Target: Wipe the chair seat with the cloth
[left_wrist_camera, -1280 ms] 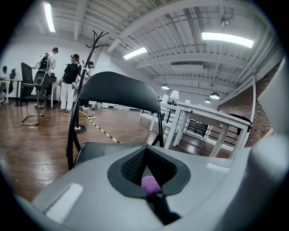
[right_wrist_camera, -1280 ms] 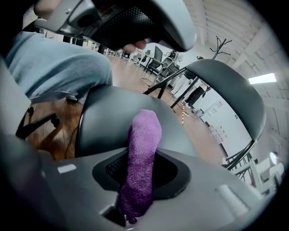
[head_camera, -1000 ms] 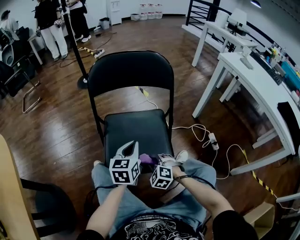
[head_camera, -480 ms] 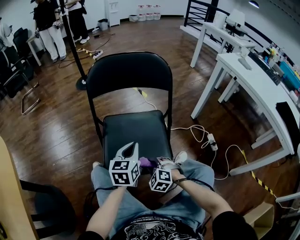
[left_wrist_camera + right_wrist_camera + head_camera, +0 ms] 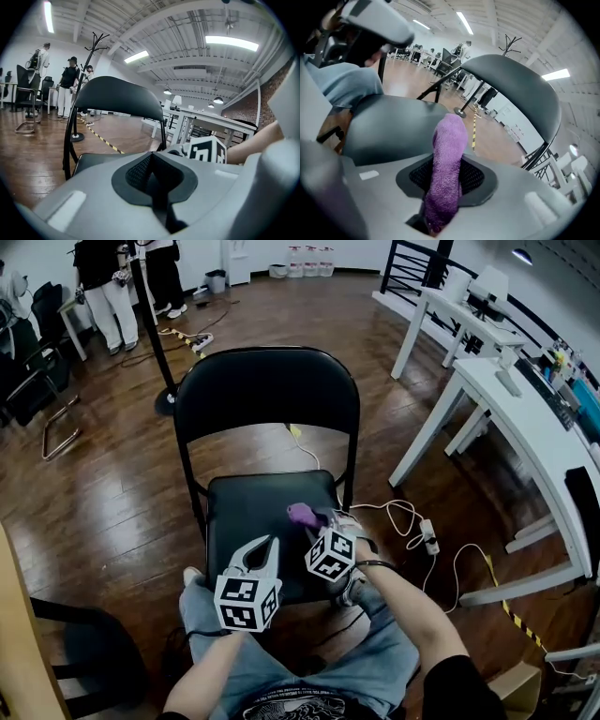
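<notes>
Purple cloth (image 5: 300,513) at the chair seat (image 5: 246,512)
The right gripper (image 5: 317,524) clamps the cloth at the seat's right side, ready to wipe; the left gripper (image 5: 263,547), jaws together and empty, waits by its front edge.

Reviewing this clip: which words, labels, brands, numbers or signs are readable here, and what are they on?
No text reads clearly in any view.
The shirt print: looks like lettering, too blurred to read.
On the left gripper and right gripper: the cubes carry square marker patterns only, no letters or numbers.
Items on the white table: too small to read.
</notes>
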`<state>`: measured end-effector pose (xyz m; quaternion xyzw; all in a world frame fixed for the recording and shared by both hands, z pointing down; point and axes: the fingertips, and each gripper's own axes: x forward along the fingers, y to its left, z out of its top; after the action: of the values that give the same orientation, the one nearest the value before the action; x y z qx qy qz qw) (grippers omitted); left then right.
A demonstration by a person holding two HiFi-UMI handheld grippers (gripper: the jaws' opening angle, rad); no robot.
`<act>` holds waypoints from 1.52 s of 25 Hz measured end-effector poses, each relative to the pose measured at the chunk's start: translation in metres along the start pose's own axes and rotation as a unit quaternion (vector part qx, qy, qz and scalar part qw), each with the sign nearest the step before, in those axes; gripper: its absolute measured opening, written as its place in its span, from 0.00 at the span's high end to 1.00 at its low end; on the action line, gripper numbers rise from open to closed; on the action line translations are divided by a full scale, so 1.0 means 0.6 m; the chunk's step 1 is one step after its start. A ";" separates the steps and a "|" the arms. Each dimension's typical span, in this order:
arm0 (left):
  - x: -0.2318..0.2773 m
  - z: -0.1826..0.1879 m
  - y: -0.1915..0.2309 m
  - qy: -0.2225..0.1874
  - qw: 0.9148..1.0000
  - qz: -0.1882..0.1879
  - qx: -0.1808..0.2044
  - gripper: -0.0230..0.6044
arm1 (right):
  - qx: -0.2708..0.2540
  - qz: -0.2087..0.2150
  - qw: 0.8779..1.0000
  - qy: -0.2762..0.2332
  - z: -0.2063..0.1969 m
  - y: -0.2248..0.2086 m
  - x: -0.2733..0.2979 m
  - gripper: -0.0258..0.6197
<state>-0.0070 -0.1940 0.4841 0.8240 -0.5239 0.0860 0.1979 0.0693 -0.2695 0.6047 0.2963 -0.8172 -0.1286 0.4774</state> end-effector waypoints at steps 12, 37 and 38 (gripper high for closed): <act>0.045 -0.010 0.032 0.017 1.000 -0.005 -0.008 0.96 | 0.009 -0.050 0.998 0.033 -0.007 -0.181 0.116 0.79; 0.035 -0.023 0.025 0.029 1.000 0.006 -0.003 0.96 | -0.013 -0.022 0.997 0.079 -0.058 -0.066 0.114 0.79; 0.034 -0.024 0.022 0.029 1.000 0.007 -0.002 0.96 | -0.011 -0.020 0.997 0.076 -0.060 -0.058 0.107 0.79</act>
<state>-0.0089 -0.2099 0.5077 0.8173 -0.5235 0.1101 0.2140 0.0890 -0.3333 0.6513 0.3163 -0.7705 -0.1247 0.5391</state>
